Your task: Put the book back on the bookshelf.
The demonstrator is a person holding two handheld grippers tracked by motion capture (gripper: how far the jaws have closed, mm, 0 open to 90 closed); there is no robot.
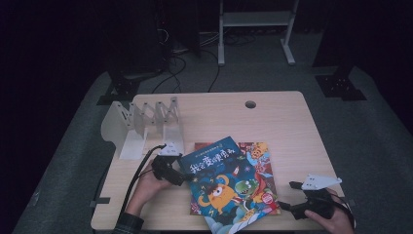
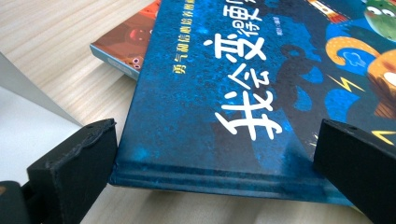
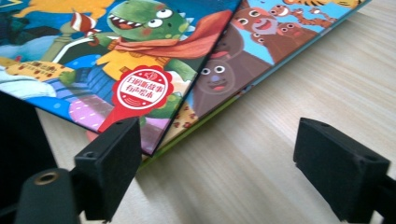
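Lying low and centre in the high view, a blue book (image 1: 224, 187) is seen tilted atop an orange book (image 1: 258, 158) on the wooden table (image 1: 282, 122). The left gripper (image 1: 184, 179) is placed at the blue book's left edge; in the left gripper view its jaws stand wide, the spine (image 2: 210, 179) between them, and pad contact cannot be told. The right gripper (image 1: 290, 195) is held at lower right, jaws wide apart and empty, near the books' corner (image 3: 154, 151). A white rack (image 1: 146, 122) is seen at upper left.
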